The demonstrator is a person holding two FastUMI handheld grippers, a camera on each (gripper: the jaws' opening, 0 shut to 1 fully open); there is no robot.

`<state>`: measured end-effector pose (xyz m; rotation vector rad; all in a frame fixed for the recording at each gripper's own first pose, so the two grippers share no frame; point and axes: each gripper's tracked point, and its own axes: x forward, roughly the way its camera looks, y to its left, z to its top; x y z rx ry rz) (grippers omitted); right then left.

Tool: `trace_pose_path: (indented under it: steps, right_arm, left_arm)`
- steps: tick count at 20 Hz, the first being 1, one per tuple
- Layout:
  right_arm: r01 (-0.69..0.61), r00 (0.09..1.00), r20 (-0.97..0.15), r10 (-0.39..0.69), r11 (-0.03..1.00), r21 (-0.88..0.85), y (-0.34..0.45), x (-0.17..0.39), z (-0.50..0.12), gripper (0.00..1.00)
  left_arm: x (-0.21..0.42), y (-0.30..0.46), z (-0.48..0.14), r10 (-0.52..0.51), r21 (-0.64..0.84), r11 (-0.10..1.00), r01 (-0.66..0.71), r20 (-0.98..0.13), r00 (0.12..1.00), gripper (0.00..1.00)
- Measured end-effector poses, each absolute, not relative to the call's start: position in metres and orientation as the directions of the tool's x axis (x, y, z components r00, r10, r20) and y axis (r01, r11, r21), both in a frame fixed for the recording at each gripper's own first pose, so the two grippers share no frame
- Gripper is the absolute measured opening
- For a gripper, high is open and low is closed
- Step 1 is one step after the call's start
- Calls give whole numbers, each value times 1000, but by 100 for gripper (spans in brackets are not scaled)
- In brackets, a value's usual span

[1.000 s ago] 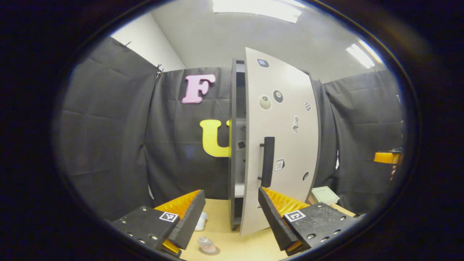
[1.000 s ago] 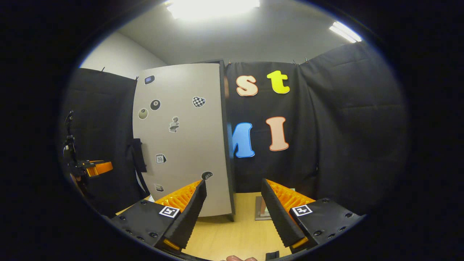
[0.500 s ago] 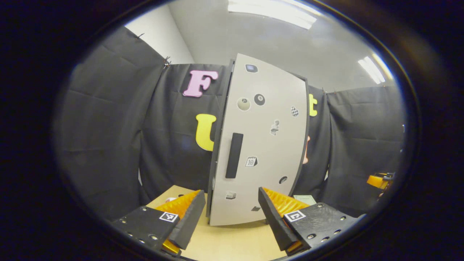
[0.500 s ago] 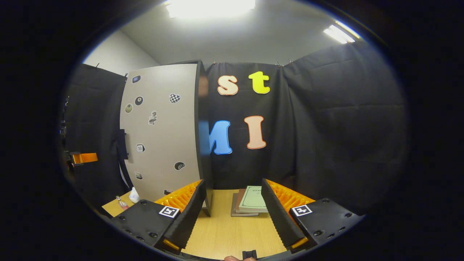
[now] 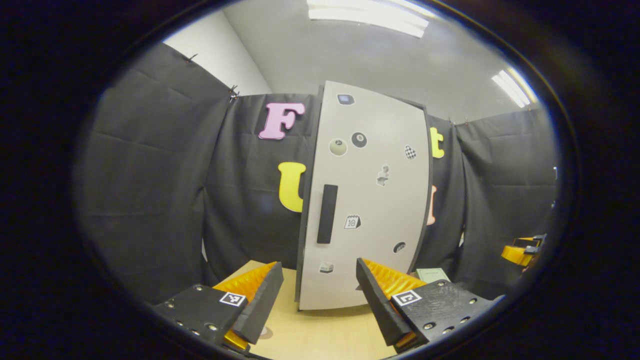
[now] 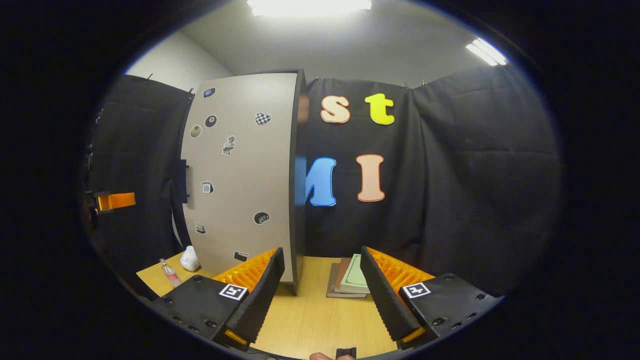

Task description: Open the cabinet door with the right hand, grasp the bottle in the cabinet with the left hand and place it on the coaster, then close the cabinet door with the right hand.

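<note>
The tall cabinet's grey door (image 5: 370, 200) lies flush against the dark frame, with its black handle (image 5: 327, 214) on the left side. In the right gripper view the same door (image 6: 240, 170) stands left of centre. A small clear bottle (image 6: 170, 274) stands upright on the table to its left; what it rests on is too small to make out. My left gripper (image 5: 317, 295) hangs open and empty in front of the door. My right gripper (image 6: 320, 295) is open and empty too, off the cabinet's right corner. Each shows orange at the other view's edge: the right gripper (image 5: 520, 250), the left gripper (image 6: 115, 201).
The wooden table (image 6: 320, 320) carries a stack of books (image 6: 350, 280) right of the cabinet, also seen as a pale book (image 5: 432, 275). A white crumpled thing (image 6: 190, 258) lies behind the bottle. Black cloth walls close in on all sides.
The cabinet door swung from ajar to flush with the frame. The left gripper's view moved off the bottle and now faces the door front. The right gripper shifted slightly; both stayed open.
</note>
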<state>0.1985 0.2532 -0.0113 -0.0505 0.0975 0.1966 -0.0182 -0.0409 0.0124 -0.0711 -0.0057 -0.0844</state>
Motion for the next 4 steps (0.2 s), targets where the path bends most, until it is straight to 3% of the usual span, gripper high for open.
trace_pose_path:
  steps: [4]
  right_arm:
    - [-182, 980, -90, 177, 981, -59, 263, 219, -7, 96]
  left_arm:
    - [-4, -41, 6, -61, -15, 998, 61, 21, 998, 89]
